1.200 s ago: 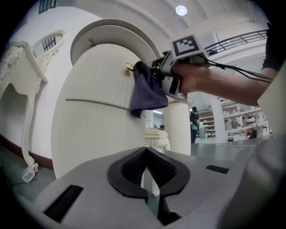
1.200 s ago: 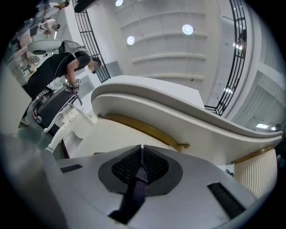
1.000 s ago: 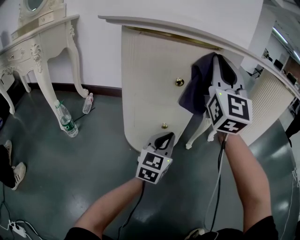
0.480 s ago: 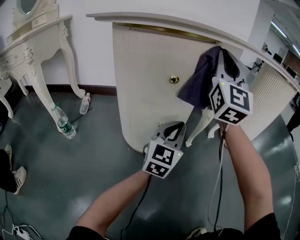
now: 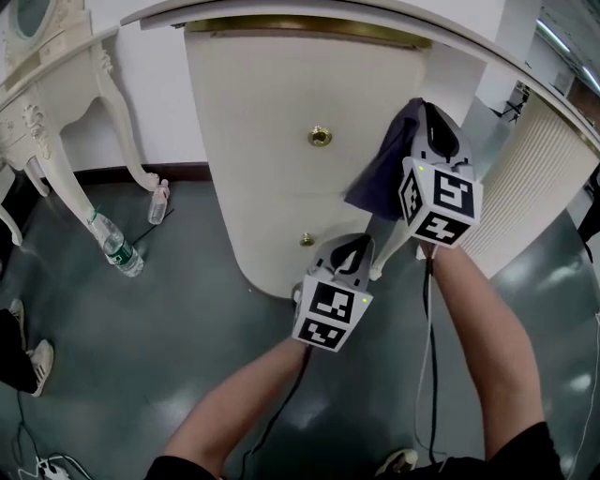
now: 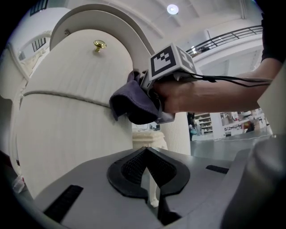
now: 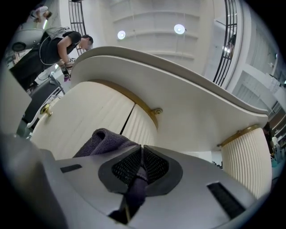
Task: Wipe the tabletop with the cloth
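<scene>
My right gripper is shut on a dark purple cloth that hangs down in front of the cream cabinet, below the white tabletop's overhanging edge. In the right gripper view the cloth is pinched between the pads, under the curved tabletop rim. My left gripper is lower, near the cabinet's base, shut with nothing in it. From the left gripper view the cloth hangs above, beside the ribbed cabinet front.
The cabinet front carries brass knobs. A ribbed column stands to the right. A white dressing table and two water bottles are at the left on the dark floor. A person stands far off.
The view has closed in on the cabinet. My left gripper has moved right and nearer the cabinet base. The right gripper still holds the cloth under the tabletop edge.
</scene>
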A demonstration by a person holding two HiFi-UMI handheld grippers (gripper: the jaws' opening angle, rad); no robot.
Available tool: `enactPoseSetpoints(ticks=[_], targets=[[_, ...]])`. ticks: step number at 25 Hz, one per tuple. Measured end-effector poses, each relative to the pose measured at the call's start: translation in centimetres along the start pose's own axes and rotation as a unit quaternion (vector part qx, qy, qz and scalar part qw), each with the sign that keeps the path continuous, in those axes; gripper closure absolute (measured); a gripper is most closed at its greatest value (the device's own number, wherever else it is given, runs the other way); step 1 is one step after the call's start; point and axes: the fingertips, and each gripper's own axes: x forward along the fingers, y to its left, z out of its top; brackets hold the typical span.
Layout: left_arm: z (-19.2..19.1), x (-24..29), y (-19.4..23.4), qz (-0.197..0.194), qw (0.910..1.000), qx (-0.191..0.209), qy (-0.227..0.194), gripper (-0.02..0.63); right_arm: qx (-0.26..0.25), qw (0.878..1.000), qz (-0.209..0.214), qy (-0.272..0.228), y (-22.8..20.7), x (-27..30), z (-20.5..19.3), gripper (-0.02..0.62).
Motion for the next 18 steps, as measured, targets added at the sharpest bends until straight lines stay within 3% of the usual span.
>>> enactPoseSetpoints(ticks=[18], targets=[[-10.3, 0.8, -0.7, -0.005, 0.9978, -0.035, 0.056, 0.598, 0.055, 0.991, -0.034, 0.117, 1.4, -3.6, -17.1, 0.575]])
